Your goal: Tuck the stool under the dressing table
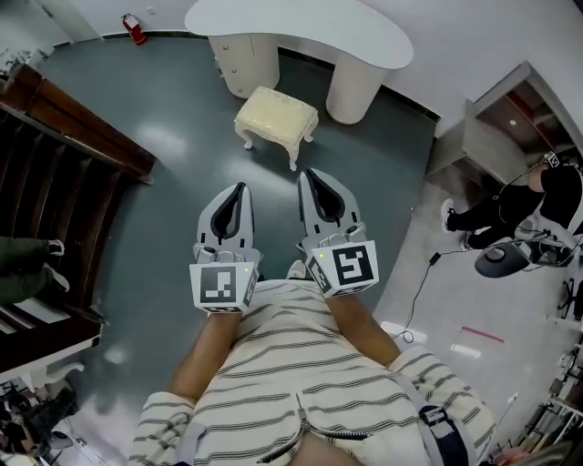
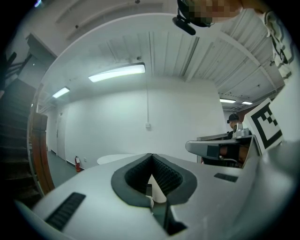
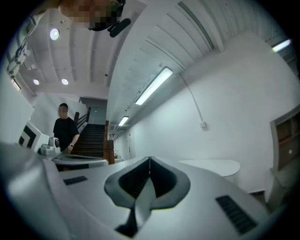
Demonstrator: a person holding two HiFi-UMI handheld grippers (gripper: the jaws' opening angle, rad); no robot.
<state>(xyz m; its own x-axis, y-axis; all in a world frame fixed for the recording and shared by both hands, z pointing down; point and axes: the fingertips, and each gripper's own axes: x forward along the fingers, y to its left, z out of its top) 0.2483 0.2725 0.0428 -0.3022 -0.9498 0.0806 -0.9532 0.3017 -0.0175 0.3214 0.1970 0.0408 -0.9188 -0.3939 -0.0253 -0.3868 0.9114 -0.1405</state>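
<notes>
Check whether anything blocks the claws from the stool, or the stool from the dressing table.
Nothing visible does. Only bare floor lies between the left claw, the right claw and the stool, which stands right before the dressing table and its open gap.

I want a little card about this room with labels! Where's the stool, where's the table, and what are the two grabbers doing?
stool: cream cushion, pale legs, standing on the grey floor in front of the dressing table, not under it yet
dressing table: white, curved top
left gripper: fingers shut, empty, aimed toward the stool, not touching it
right gripper: fingers shut, empty, also short of the stool
other things: red fire extinguisher, dark wooden stairs at the left
</notes>
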